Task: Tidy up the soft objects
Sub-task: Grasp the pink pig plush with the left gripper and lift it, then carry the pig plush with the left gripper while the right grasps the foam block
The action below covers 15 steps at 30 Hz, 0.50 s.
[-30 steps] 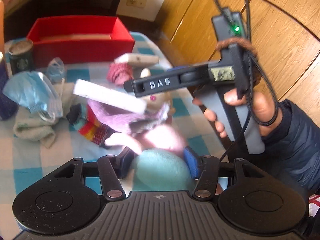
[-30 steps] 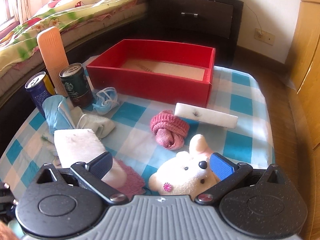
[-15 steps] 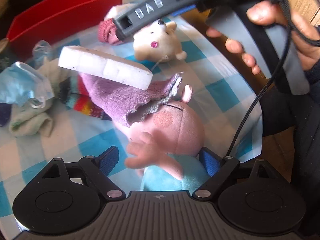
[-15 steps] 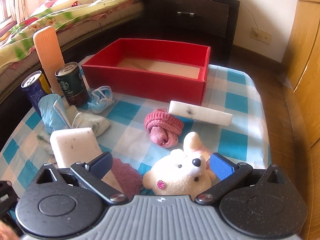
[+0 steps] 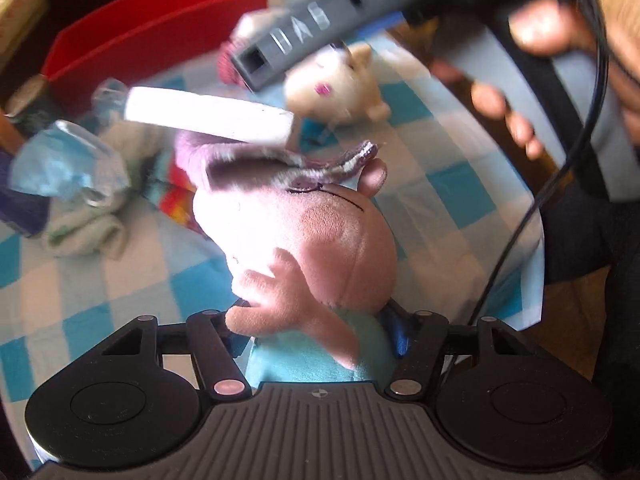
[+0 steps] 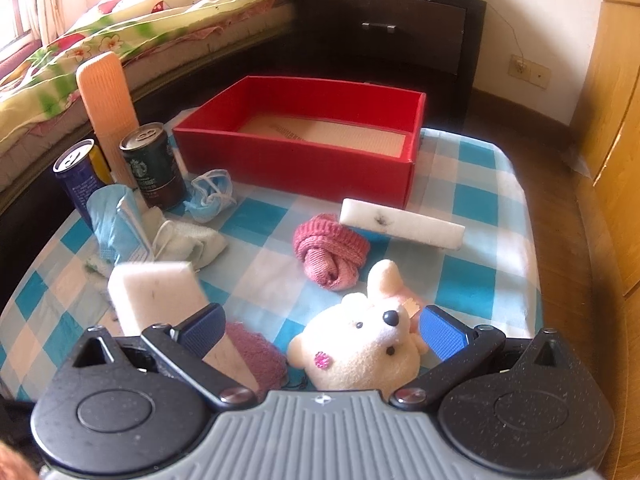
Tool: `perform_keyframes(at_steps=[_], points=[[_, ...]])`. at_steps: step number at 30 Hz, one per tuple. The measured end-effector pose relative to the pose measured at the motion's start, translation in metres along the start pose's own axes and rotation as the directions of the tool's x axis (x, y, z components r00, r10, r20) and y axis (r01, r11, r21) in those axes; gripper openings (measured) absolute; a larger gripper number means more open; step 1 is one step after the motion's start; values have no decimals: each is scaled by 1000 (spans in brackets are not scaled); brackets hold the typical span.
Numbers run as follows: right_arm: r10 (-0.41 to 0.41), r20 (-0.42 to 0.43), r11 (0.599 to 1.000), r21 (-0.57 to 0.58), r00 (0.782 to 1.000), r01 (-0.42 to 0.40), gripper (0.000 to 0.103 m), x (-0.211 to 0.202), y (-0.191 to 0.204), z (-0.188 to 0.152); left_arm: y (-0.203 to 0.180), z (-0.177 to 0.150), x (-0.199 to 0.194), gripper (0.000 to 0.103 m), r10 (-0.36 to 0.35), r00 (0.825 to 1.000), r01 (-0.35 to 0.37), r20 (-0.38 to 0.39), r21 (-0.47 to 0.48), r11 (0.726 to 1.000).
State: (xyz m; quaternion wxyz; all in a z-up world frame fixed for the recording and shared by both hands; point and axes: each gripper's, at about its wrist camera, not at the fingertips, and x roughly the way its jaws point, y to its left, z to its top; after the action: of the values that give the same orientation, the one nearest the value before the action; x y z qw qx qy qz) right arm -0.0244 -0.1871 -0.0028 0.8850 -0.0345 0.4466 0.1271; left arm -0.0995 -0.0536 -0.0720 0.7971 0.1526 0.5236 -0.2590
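Fuzzy plush pig [image 5: 320, 240], ribbed knit sock [image 6: 330, 250], matt cardboard box [image 6: 304, 164], shiny metal cans [image 6: 154, 166].

You see a red box [image 6: 304, 160], a pink knit sock [image 6: 330, 254], a cream bunny [image 6: 360, 350] and a blue-and-white checked desk [image 6: 480, 208].

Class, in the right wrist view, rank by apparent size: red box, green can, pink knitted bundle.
1. red box
2. pink knitted bundle; it sits nearer the camera, so this rank is uncertain
3. green can

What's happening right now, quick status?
Left gripper shut on pink plush. Right gripper open above white bear. Red box empty; sponge resting on plush.
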Motion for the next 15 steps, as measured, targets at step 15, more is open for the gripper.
perform_keyframes(at_steps=[15], points=[[3,-82,1000,-4,997,-4,84,40,21,11,56,-27,-78,63,-90,975,125,201,-167,978]])
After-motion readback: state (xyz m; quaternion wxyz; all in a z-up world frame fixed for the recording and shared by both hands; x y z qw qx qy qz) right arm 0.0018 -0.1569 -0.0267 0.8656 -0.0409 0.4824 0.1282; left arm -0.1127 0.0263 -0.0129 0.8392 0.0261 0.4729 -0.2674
